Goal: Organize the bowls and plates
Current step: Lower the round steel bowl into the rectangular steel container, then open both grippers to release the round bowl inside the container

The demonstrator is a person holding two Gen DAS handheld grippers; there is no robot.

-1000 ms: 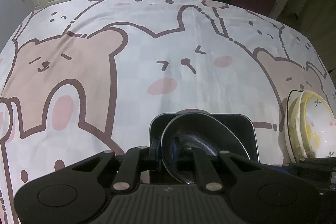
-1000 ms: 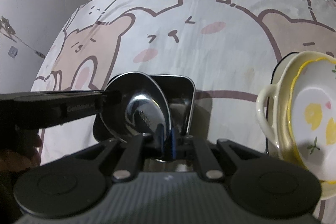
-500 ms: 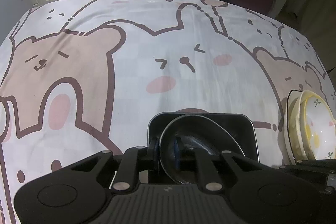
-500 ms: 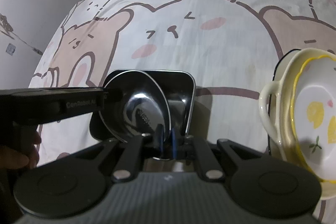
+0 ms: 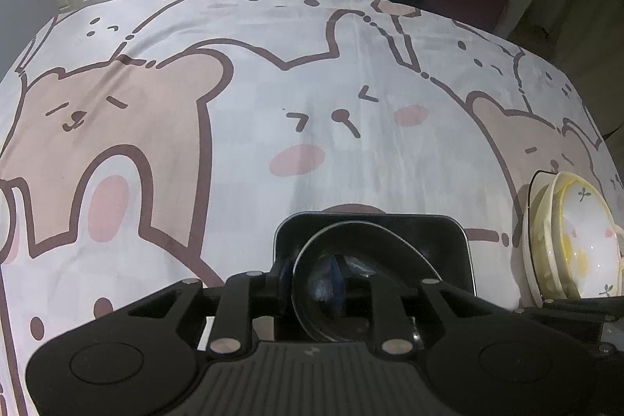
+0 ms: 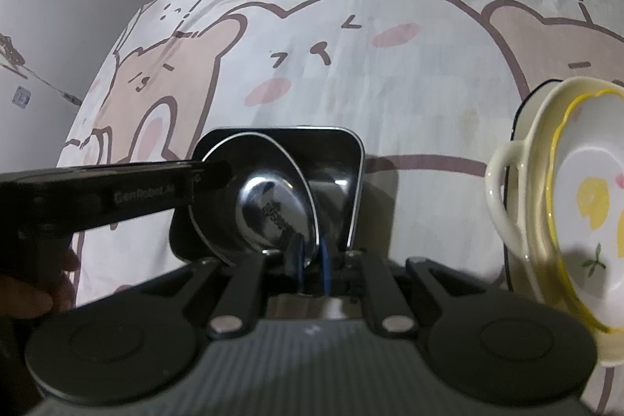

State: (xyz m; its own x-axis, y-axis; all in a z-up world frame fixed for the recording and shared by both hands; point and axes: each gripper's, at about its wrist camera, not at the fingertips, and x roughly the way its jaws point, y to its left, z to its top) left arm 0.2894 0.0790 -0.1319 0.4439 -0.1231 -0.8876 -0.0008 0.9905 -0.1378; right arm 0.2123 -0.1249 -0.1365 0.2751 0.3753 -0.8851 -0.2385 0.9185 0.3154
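Most of the worktop (image 5: 312, 96) lies bare beyond the tray (image 5: 448, 232), open to the far edge and out to the left. Near the front, the tray with the steel bowl (image 5: 362, 248) tilted in it blocks the middle. To its right a stack of dishes (image 6: 546, 190) stands on edge, with a bare strip between stack and tray. The left gripper (image 6: 210, 176) reaches across from the left, seemingly onto the bowl's rim.

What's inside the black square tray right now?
A round steel bowl sits in the black square tray, both grippers at its rim. The bowl covers most of the tray floor, so anything beneath stays hidden.
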